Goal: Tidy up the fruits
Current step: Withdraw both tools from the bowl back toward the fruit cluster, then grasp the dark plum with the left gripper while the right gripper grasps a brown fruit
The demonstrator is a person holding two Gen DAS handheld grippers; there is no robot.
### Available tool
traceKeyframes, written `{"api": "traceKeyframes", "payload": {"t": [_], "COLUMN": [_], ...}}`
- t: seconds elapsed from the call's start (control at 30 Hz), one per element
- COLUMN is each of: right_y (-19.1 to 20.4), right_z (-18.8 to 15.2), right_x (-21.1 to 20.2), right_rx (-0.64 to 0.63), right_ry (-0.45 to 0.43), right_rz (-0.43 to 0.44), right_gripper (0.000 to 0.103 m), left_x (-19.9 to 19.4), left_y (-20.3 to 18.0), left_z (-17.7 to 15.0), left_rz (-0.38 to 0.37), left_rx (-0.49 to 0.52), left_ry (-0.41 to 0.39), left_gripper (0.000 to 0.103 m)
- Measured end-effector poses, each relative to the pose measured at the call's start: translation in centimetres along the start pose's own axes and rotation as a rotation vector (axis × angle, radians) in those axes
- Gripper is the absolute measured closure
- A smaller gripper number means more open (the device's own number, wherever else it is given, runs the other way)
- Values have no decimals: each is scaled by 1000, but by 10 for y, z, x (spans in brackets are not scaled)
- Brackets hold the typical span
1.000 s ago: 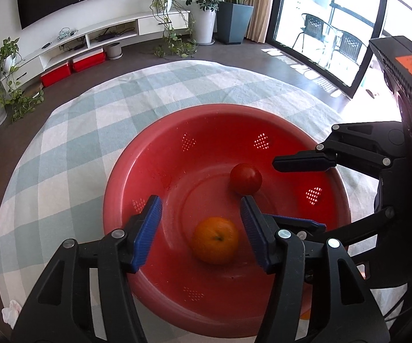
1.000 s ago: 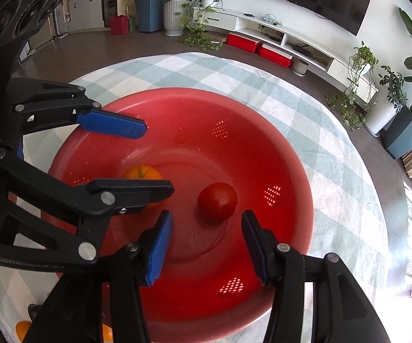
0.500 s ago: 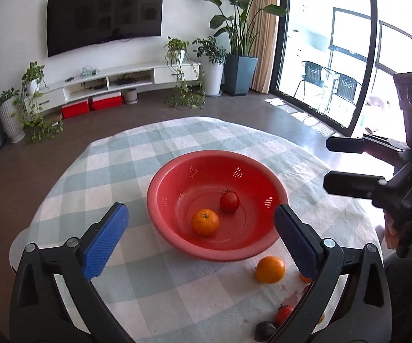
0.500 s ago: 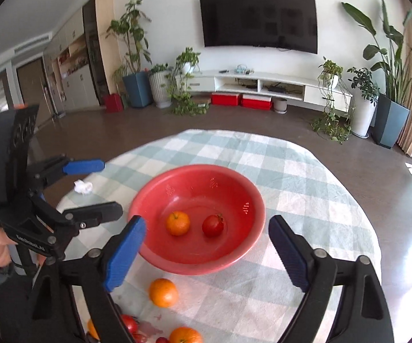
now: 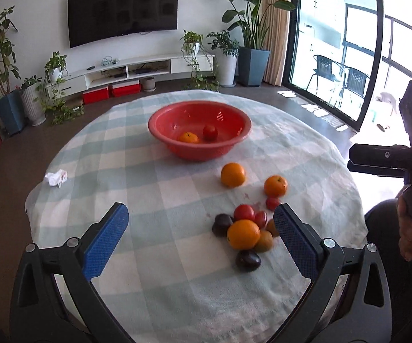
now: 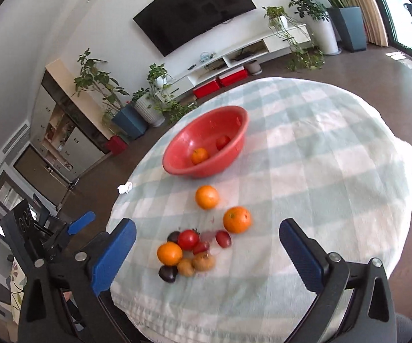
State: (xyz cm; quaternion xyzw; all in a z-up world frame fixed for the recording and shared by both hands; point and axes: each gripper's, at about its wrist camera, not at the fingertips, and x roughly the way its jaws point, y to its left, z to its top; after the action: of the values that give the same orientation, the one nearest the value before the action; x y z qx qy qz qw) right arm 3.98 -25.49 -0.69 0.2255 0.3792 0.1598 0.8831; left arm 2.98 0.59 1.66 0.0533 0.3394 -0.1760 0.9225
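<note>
The step in hand, as I judge it, is picking the next fruit from the table (image 5: 177, 257) and carrying it to the red bowl (image 5: 199, 127). To do it well, it is better to begin with a fruit that is standing free. One orange (image 5: 233, 174) is lying alone just in front of the bowl, and a second orange (image 5: 275, 185) is lying apart to its right. The heap of fruits (image 5: 244, 233) near the table edge is packed tightly, with tomatoes, dark plums and an orange touching each other, so a gripper coming down there is risking to push the neighbours off the cloth. The gripper should be coming from above, with one finger on each side of the fruit, and closing softly.

The left gripper (image 5: 200, 240) is spread wide and is holding nothing; it is hanging above the near part of the table. The right gripper (image 6: 206, 254) is also spread wide and empty, with the heap lying below between its fingers, not touching them.

The bowl is standing at the far side of the table and is containing already one orange (image 5: 188, 137) and one tomato (image 5: 210, 132).
</note>
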Motion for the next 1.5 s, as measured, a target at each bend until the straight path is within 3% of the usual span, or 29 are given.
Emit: {"api": "traceKeyframes", "payload": {"t": [0.17, 0.33, 0.5, 0.57, 0.87, 1.0, 1.27, 1.37, 1.5], "right_y": [10, 10, 11, 11, 16, 18, 22, 23, 25], "right_z": [-23, -27, -29, -31, -36, -38, -40, -41, -42], "right_x": [-2, -5, 1, 4, 11, 13, 16, 18, 19], "right_rx": [-79, -116, -129, -133, -153, -167, -182, -191, -200], "right_ry": [16, 6, 30, 42, 58, 57, 63, 70, 71], "right_rz": [-69, -120, -137, -139, -136, -144, -140, -141, -140], "right_gripper": [0, 1, 16, 19, 24, 24, 26, 28, 29], "left_x": [9, 21, 47, 54, 79, 86, 91, 94, 95], "left_y": [-15, -21, -28, -29, -26, -26, -29, -30, -32], "left_z": [-35, -42, -40, -42, -39, -40, -40, -39, -39], "left_rz": [-35, -49, -82, -103, -153, -174, -181, -187, -187], "left_rx": [-7, -4, 54, 58, 103, 108, 108, 101, 110], "left_ry": [73, 93, 167, 188, 254, 276, 279, 277, 277], "left_gripper": [0, 3, 31, 36, 39, 52, 53, 69, 72]}}
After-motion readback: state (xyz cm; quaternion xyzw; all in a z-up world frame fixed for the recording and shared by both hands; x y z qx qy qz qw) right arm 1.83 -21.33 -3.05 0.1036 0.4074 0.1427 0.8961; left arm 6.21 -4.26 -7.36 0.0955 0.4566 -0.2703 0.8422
